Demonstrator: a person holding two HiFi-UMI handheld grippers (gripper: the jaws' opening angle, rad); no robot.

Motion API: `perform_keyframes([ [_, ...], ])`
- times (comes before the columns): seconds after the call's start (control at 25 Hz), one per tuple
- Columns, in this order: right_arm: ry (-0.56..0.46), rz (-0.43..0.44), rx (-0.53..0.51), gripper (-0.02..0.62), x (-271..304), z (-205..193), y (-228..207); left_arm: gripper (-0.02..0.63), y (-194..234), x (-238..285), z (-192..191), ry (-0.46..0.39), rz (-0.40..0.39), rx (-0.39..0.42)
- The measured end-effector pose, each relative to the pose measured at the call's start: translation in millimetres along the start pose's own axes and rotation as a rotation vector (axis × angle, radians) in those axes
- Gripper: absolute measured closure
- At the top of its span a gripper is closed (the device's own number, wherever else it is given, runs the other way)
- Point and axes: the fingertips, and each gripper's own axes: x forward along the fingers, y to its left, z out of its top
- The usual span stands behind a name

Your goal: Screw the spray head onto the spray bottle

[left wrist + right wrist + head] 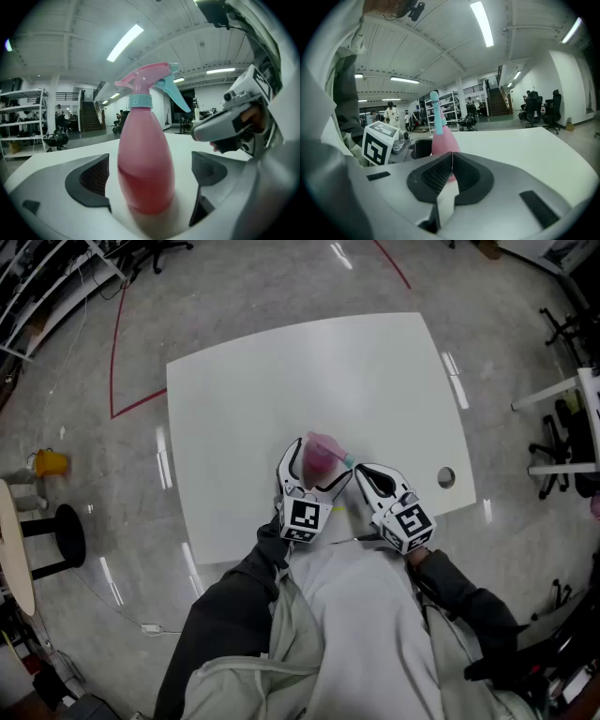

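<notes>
A pink spray bottle point(145, 164) stands upright on the white table point(281, 381) near its front edge. Its pink spray head point(145, 77) with teal trigger sits on top above a teal collar. My left gripper point(321, 461) is open around the bottle's body, and both pads point(91, 176) stand clear of it with a gap on each side. My right gripper point(361, 471) is just right of the bottle, shut with nothing between its jaws. In the right gripper view the bottle point(440, 140) rises behind the shut gripper point(451, 171), trigger pointing up.
A round cable hole point(445, 477) sits in the table at the right. The table's front edge runs just under both grippers. On the floor are a black stool point(66, 535) and a yellow object point(52, 463) at left, and chairs point(562, 442) at right.
</notes>
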Motion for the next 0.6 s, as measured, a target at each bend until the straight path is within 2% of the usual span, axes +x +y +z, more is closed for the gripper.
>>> perform_keyframes([
  [0.16, 0.005, -0.019, 0.017, 0.598, -4.2, -6.2, -5.7, 0.069, 7.0, 16.4, 9.8, -0.014, 0.020, -0.064],
  [0.32, 0.003, -0.034, 0.022, 0.598, -2.1, -5.9, -9.8, 0.072, 9.5, 27.5, 5.8, 0.012, 0.002, -0.126],
  [0.4, -0.007, -0.042, 0.032, 0.598, -1.7, -2.8, -13.0, 0.169, 10.5, 28.6, 4.6, 0.020, -0.006, -0.136],
  [0.48, -0.030, -0.032, 0.042, 0.598, -3.1, 6.1, -15.8, 0.169, 1.8, 28.3, 4.0, 0.029, -0.061, -0.100],
  [0.6, -0.078, 0.054, 0.065, 0.598, -5.4, 36.3, -15.4, 0.170, -26.1, 19.0, 2.7, 0.050, -0.229, 0.003],
])
